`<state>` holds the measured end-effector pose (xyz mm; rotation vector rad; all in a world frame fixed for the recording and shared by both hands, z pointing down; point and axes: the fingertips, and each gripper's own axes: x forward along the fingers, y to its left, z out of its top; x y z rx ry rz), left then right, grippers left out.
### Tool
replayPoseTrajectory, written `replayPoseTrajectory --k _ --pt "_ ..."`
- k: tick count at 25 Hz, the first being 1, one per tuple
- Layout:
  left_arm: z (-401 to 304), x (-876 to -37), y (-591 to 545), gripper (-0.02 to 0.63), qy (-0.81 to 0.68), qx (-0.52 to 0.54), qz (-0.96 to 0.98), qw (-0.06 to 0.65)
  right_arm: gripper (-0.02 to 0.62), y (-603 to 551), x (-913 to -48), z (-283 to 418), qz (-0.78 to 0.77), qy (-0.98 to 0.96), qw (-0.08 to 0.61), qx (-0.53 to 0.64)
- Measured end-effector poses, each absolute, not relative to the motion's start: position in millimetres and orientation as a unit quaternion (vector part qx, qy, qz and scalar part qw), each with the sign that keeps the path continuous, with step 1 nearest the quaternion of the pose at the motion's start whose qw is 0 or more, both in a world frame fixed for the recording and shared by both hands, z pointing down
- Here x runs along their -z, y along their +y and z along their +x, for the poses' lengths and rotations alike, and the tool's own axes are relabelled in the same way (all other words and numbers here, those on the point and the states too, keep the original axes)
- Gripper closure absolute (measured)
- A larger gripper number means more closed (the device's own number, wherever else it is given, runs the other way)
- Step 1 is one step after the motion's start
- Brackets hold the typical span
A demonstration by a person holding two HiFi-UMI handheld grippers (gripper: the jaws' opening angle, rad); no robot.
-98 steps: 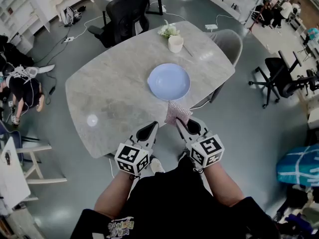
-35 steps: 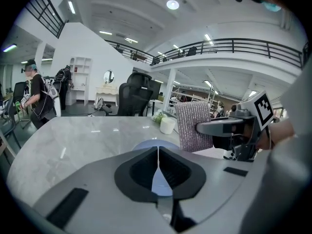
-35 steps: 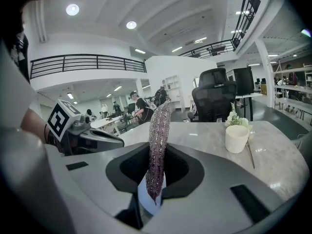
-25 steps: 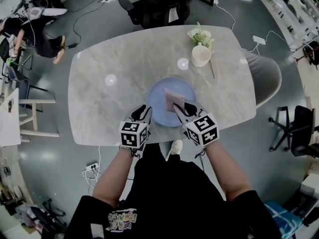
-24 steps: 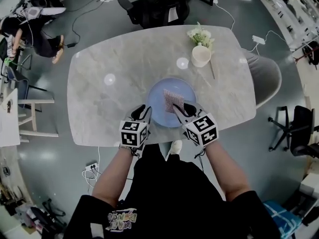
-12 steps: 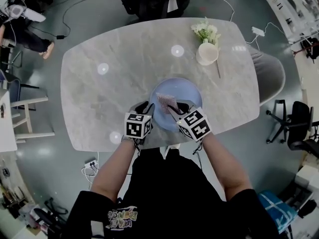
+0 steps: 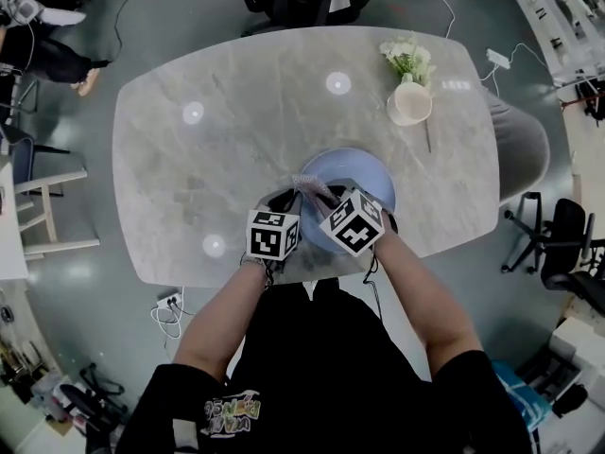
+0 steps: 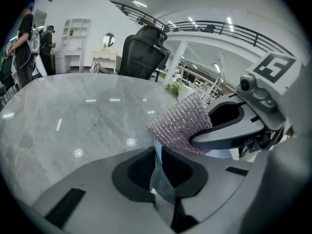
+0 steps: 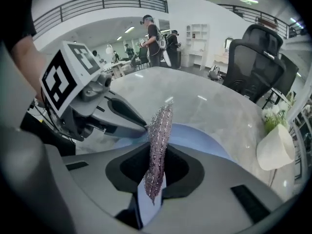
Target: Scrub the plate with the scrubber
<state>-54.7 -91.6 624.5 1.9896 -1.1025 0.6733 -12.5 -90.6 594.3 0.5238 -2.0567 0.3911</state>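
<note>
Right gripper (image 9: 152, 179) is clamped on the scrubber (image 9: 160, 128), a pinkish metallic mesh pad. The pad stands on edge between the jaws and sticks out forward past the tips, long axis running along the jaws. Left gripper (image 8: 158, 167) has its jaws pinched on the near-left rim of the light blue plate (image 7: 367, 173), whose thin blue edge runs straight into the gap. That looks like a steadying hold. The plate sits on the marble table (image 7: 227, 130) near the person's edge, and both grippers crowd the same near-left part of it. The scrubber tip is over that rim, just beside the left jaws, and whether it touches the plate surface cannot be told. The open face of the plate lies ahead and to the right of the pad, so the scrubbing stroke would likely go that way, away from the left gripper. The main obstacle is the left gripper itself, close to the pad. A white vase with flowers (image 7: 410, 102) stands beyond the plate to the right, well apart. People stand off in the room behind.
</note>
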Motion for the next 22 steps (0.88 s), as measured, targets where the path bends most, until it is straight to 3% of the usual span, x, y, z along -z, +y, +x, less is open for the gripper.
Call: replayPoseTrajectory --k 7,22 --pt "-58 -627 -93 0.563 -0.447 -0.269 0.767 0.374 0.515 -111 -613 -8 0.234 -0.807 0.528 -0.124" --pt "-58 -624 -98 0.575 -0.467 -0.262 0.757 0.374 0.514 -155 -616 32 0.306 -0.764 0.563 -0.079"
